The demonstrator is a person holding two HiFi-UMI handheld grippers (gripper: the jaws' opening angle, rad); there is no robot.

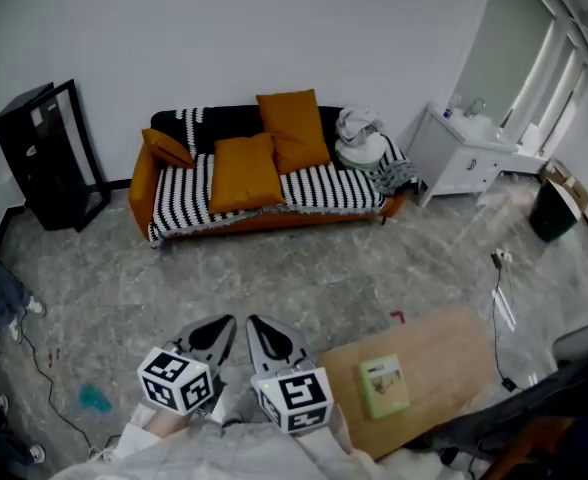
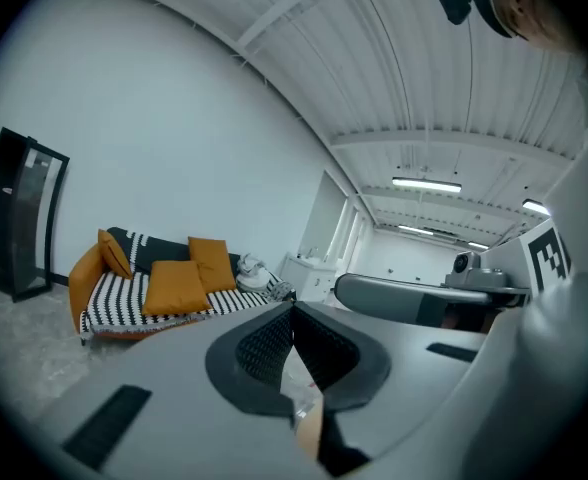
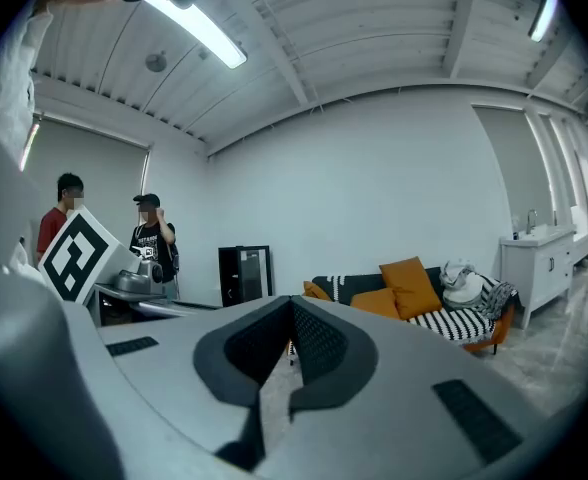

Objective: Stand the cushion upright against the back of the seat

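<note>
1. Distance is the first difficulty. The left gripper (image 1: 214,334) and the right gripper (image 1: 268,336) are side by side over the floor, well apart from the orange sofa with a black-and-white striped cover (image 1: 319,190). Both pairs of jaws are pressed fully together and hold nothing.
2. The flat square orange fabric cushion (image 1: 244,171) lies tilted on the middle of the seat and is not standing. I judge this is the one to raise.
3. One possible mistake is to take the wrong one, because the large upright orange cushion (image 1: 294,128) just beside it looks the same.
4. The soft filling may fold if only a corner is pinched, and then the cushion could fall forward again. The striped cover could also be pulled along.
5. The jaws must open before they arrive, otherwise they will only push it.
6. The grey stone-patterned floor (image 1: 274,273) looks smooth, and a thin cable (image 1: 496,313) lies on it at the right. The walls are plain white. A black cabinet frame (image 1: 44,153) stands left of the sofa and a white washstand (image 1: 459,158) stands right of it. A light wooden table (image 1: 444,353) is near the right gripper.
</note>
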